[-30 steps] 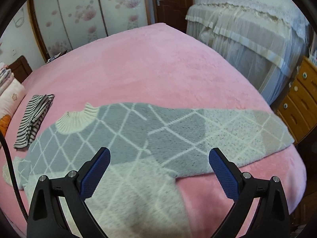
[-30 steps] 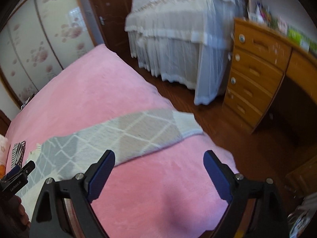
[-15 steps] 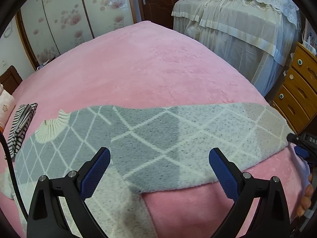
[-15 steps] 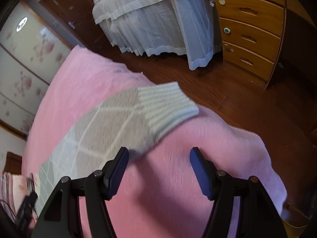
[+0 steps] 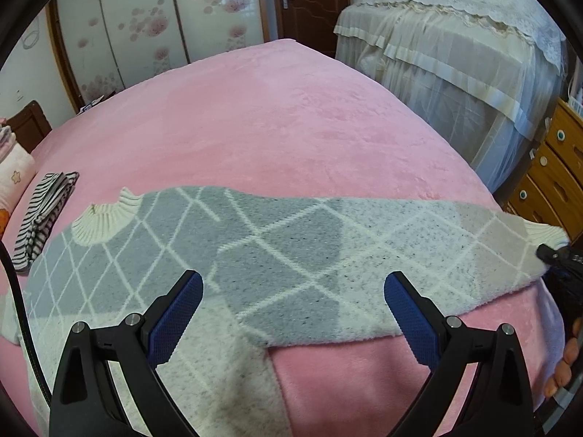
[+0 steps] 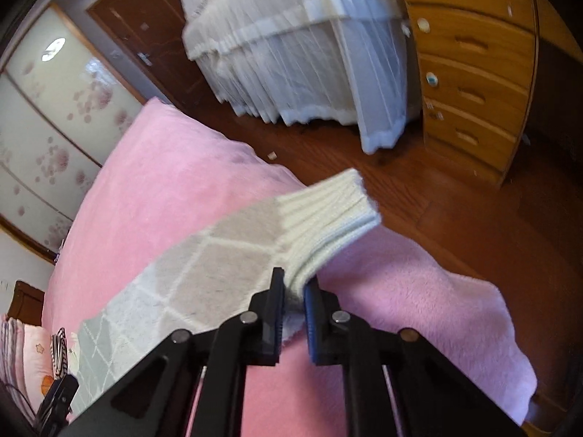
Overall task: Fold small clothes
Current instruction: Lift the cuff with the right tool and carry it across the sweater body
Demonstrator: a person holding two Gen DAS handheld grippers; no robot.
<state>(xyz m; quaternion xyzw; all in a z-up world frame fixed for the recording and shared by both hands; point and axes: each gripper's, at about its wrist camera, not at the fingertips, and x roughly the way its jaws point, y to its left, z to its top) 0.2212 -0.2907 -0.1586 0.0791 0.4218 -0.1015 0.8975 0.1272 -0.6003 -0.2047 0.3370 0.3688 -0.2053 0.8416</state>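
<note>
Gripping sleeve cuff: right gripper fingers have just closed on it.
Sweater lies flat on pink bed; left gripper fingers open above its body. Sleeve fold can start.

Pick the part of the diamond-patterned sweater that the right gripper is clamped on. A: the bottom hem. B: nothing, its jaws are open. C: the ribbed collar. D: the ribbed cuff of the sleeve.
D: the right gripper has just been closing and now pinches the cream ribbed cuff at the sleeve's end, near the pink bed's edge.
</note>
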